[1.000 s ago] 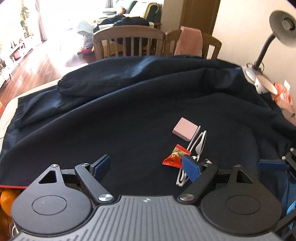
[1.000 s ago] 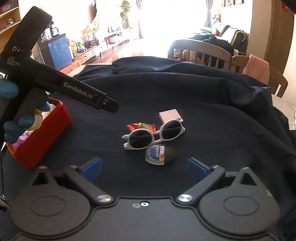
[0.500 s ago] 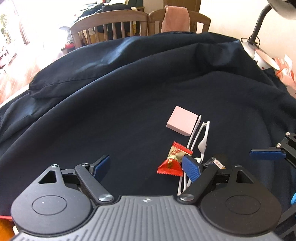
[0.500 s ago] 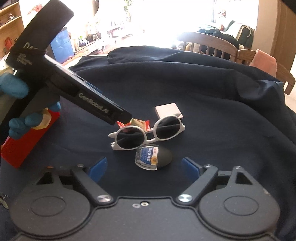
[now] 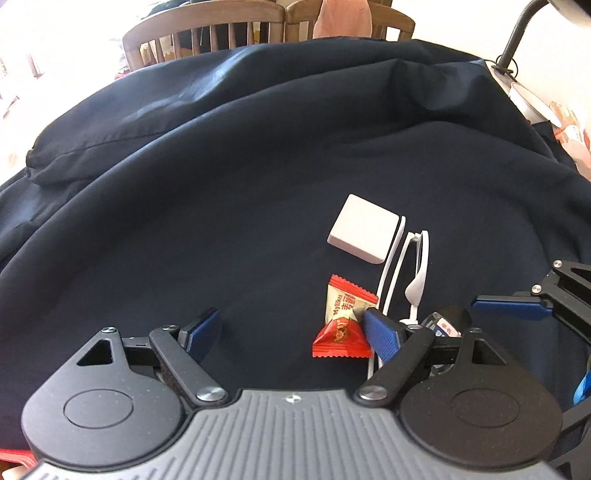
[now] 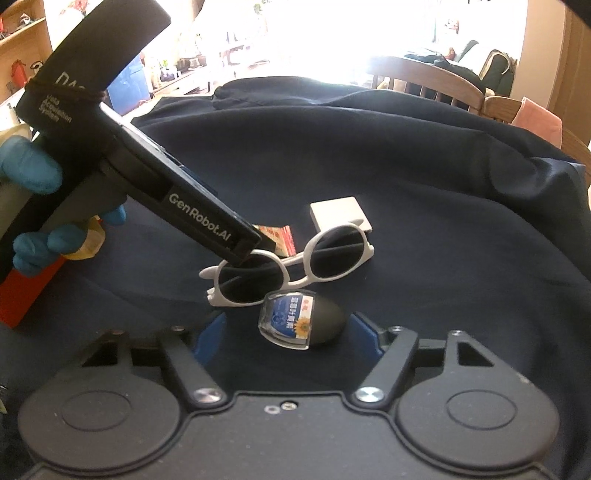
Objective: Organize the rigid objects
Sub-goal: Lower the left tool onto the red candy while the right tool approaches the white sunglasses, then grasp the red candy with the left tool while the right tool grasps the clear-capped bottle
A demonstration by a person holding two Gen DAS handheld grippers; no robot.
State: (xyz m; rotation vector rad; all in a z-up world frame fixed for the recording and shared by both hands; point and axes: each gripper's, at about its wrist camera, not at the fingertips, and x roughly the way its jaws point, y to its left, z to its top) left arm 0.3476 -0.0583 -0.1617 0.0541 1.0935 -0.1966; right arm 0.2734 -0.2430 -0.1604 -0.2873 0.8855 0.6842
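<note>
White sunglasses (image 6: pixel 291 266) lie on the dark cloth beside a pale pink block (image 6: pixel 340 214), a red candy wrapper (image 5: pixel 343 321) and a dark egg-shaped object (image 6: pixel 306 321) with a blue label. In the left wrist view the sunglasses (image 5: pixel 402 273) show edge-on and the block (image 5: pixel 364 229) lies beyond them. My left gripper (image 5: pixel 291 328) is open, low over the cloth, its right finger touching or just over the candy. My right gripper (image 6: pixel 288 332) is open, its jaws either side of the egg-shaped object.
A dark blue cloth (image 5: pixel 221 184) covers the table. A red box (image 6: pixel 22 295) stands at the left. Wooden chairs (image 5: pixel 207 29) stand behind the table. A desk lamp (image 5: pixel 517 48) stands at the far right.
Both grippers have moved forward and down toward the cluster. The left gripper now reaches the candy and sunglasses. The right gripper's jaws now flank the egg-shaped object.
</note>
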